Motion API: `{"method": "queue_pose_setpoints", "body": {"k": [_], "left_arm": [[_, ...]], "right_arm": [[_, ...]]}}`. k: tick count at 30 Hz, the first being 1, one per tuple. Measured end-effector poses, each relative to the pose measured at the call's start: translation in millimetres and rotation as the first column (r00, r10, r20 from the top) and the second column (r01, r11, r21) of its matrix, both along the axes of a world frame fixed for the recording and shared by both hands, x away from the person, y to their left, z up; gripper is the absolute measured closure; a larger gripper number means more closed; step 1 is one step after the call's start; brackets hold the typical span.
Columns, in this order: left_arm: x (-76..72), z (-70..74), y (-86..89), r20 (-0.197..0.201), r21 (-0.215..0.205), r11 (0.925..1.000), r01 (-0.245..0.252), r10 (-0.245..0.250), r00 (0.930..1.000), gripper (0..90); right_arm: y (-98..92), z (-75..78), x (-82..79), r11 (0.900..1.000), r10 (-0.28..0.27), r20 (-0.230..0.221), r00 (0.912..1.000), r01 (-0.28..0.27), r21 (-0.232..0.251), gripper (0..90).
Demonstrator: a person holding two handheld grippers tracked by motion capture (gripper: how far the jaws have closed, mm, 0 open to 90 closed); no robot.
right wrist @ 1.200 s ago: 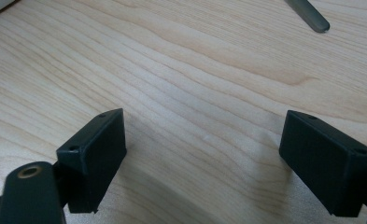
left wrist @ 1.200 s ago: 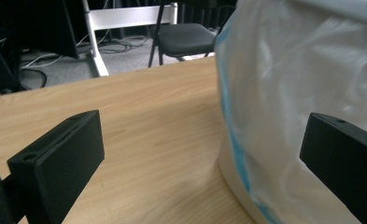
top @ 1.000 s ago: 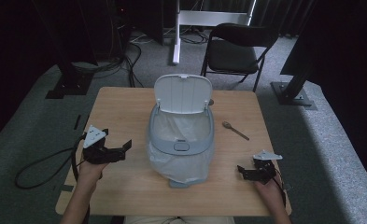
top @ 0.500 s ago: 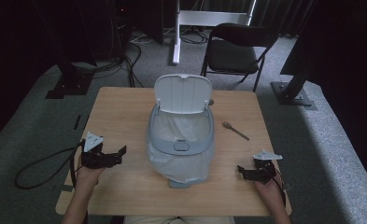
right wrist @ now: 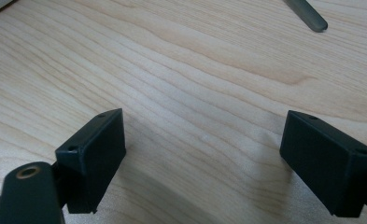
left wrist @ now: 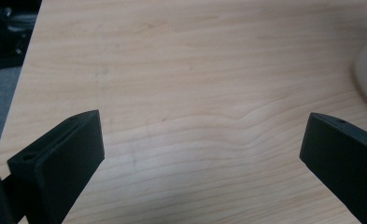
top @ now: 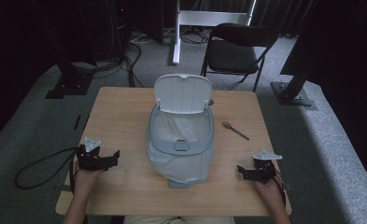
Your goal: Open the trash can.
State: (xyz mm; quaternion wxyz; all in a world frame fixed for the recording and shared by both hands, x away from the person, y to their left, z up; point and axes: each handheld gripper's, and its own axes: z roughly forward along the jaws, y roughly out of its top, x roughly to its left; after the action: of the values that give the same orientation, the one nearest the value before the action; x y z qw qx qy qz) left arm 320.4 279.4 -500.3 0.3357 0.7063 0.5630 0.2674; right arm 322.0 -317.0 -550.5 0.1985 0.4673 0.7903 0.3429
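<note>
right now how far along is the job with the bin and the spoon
Done: the bin stands lined with a bag, its lid up. In hand: nothing; the left gripper and right gripper rest open on the table. Left: the spoon lies untouched beside the bin, likely the next pick.

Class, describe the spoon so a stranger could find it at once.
Start at the wooden table, then find the grey bin with its raised lid at the centre. To its right lies the spoon, small, flat on the wood, and the one slim loose item there.
</note>
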Motion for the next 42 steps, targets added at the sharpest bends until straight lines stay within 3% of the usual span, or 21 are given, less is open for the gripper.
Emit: {"method": "queue_pose_setpoints", "body": {"k": [5,14,29,37,42], "left_arm": [[3.8,-11.3,3.3,-0.035,0.024,0.999,-0.036,0.037,0.9987,0.0],[11.2,-25.6,7.2,-0.078,0.031,0.9978,-0.058,0.06,0.9951,0.0],[22.7,-43.7,12.7,-0.121,0.083,0.9918,-0.096,0.106,0.987,0.0],[27.1,-45.5,15.7,-0.131,0.041,0.9951,-0.09,0.094,0.9869,0.0],[28.0,-45.5,15.6,-0.131,0.041,0.9956,-0.084,0.089,0.9874,0.0]], "right_arm": [[0.0,0.0,0.0,1.0,0.0,0.0,1.0,0.0,-0.001,13.5],[0.0,0.0,0.0,1.0,0.0,0.001,1.0,0.0,-0.001,13.5],[-0.2,0.0,0.4,1.0,-0.001,-0.003,1.0,0.001,0.002,13.1],[-0.2,0.1,0.5,1.0,-0.005,-0.005,1.0,0.005,0.0,12.6],[0.0,0.1,0.7,1.0,-0.011,-0.006,0.9999,0.011,-0.001,12.5]]}}
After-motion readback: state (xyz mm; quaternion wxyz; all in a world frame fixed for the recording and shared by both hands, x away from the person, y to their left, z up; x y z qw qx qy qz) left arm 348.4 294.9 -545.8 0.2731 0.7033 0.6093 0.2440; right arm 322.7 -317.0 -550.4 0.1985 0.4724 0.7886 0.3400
